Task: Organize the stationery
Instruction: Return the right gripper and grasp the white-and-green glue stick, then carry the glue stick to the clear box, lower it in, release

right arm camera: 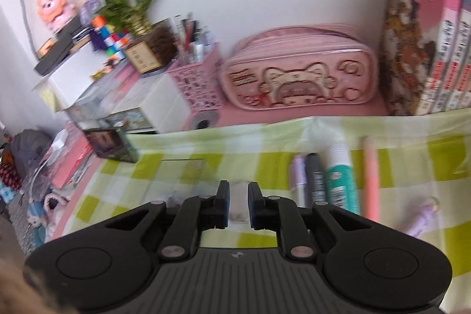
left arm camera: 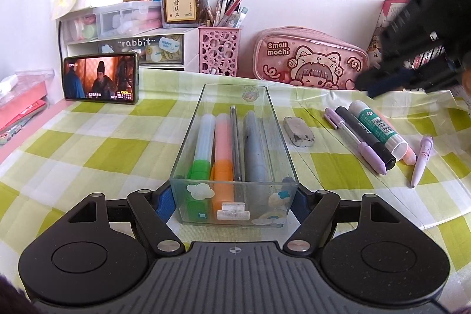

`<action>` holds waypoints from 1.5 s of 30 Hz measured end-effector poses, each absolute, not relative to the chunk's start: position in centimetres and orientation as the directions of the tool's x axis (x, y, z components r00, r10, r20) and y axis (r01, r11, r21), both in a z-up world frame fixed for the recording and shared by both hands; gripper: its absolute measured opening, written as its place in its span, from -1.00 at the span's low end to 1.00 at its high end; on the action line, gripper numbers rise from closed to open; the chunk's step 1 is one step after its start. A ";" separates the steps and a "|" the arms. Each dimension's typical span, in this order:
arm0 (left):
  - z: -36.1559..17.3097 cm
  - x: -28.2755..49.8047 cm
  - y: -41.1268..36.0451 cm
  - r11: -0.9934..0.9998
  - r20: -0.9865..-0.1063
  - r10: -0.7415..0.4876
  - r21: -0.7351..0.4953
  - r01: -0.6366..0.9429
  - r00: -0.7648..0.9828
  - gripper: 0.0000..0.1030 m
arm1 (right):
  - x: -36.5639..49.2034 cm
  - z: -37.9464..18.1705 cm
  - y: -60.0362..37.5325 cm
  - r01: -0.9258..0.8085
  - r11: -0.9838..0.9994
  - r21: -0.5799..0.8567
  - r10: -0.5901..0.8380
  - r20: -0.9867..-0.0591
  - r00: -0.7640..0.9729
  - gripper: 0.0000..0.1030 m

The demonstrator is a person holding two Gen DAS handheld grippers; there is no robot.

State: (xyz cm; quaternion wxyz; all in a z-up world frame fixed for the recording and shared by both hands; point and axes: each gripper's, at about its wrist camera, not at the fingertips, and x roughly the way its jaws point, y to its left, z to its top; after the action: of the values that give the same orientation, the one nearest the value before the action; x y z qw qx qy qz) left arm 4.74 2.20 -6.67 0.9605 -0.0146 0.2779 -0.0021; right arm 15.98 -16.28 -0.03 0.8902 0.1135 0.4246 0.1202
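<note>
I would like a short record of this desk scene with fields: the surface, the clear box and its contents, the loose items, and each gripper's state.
surface: green and white checked cloth
clear box: holds four pens or markers side by side
left gripper: clamped on the near end of the clear box
loose items: eraser, purple pen, black marker, glue stick, all right of the box
right gripper: slightly open, holding nothing, above the cloth

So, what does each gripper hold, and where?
Left gripper clamps the clear plastic box by its near end's sides. Right gripper holds nothing.
</note>
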 end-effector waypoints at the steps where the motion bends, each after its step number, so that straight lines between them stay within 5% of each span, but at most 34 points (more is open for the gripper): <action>1: -6.7 4.7 2.2 1.000 -0.534 -0.012 -0.028 -0.004 0.846 0.42 | 16.2 -0.4 -17.1 -0.089 0.955 0.283 0.276 -0.738 0.615 -0.67; 21: -6.7 4.8 2.1 1.000 -0.534 -0.009 -0.025 -0.005 0.846 0.42 | 19.0 -4.6 -18.8 -0.069 0.988 0.135 0.151 -0.819 0.554 -0.38; 45: -6.7 4.8 2.1 1.000 -0.534 -0.010 -0.026 -0.005 0.846 0.42 | 15.3 -2.1 -17.7 -0.020 0.889 0.458 0.375 -0.702 0.606 -0.40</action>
State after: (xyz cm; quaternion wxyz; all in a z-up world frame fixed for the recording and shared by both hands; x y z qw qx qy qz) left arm 4.77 2.07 -6.66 0.9606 -0.0130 0.2778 -0.0014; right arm 15.25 -17.70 -2.05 0.8718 0.2069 0.4294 0.1132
